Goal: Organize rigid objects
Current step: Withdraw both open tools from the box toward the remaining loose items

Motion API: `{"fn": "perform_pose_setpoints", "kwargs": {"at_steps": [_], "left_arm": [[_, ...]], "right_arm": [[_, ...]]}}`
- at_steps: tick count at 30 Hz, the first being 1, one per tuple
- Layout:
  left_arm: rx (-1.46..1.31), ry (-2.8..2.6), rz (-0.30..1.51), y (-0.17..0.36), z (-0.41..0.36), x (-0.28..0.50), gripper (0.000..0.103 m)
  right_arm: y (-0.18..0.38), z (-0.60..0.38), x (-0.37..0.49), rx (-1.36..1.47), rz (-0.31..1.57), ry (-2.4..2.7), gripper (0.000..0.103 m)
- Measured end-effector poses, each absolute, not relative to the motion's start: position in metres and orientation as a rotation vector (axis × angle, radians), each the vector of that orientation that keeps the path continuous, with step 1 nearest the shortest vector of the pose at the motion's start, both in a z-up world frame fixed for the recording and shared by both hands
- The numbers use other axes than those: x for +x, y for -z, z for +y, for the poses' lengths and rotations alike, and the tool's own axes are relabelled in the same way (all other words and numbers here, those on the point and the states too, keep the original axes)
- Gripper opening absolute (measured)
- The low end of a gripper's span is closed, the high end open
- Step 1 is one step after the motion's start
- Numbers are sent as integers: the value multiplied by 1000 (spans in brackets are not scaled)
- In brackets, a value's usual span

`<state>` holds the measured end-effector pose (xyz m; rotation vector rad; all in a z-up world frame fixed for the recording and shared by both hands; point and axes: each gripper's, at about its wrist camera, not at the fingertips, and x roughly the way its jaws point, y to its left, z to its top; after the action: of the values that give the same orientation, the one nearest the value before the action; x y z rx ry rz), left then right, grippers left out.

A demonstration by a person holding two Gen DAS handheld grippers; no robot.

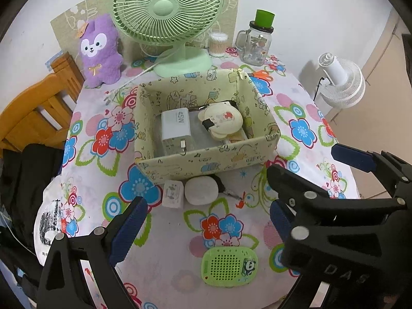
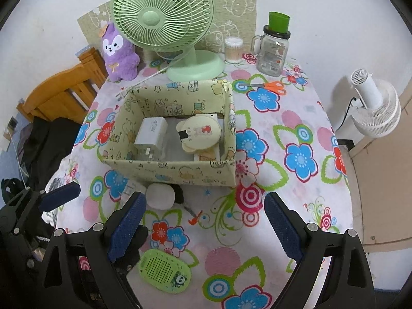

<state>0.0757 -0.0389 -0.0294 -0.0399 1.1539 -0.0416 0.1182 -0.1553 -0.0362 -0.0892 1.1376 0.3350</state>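
Observation:
A cream patterned box (image 1: 206,159) (image 2: 170,170) stands mid-table and holds a white 45W charger (image 1: 175,126) (image 2: 150,132) and a round cream bear-shaped item (image 1: 220,119) (image 2: 199,131). In front of the box lie a small white plug block (image 1: 173,193), a white rounded object (image 1: 201,190) (image 2: 160,195) and a green perforated oval device (image 1: 229,266) (image 2: 164,270). My left gripper (image 1: 206,221) is open and empty above the green device. My right gripper (image 2: 203,229) is open and empty, to the right of the left one; it also shows in the left wrist view (image 1: 301,159).
A green desk fan (image 1: 167,13) (image 2: 162,13), purple plush (image 1: 99,49), cotton-swab jar (image 1: 218,43), glass mug jar with green cap (image 1: 256,41) and orange scissors (image 2: 267,86) stand behind the box. A wooden chair (image 1: 38,108) is left, a white fan (image 1: 342,79) right.

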Motion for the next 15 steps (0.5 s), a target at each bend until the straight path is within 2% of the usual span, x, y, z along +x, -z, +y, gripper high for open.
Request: {"fn": "perform_pose_setpoints", "kwargs": {"at_steps": [15], "left_arm": [[-27,49,1172,50,-20,50,97]], "right_arm": [[53,-160,84,-48,1119,-319,95]]}}
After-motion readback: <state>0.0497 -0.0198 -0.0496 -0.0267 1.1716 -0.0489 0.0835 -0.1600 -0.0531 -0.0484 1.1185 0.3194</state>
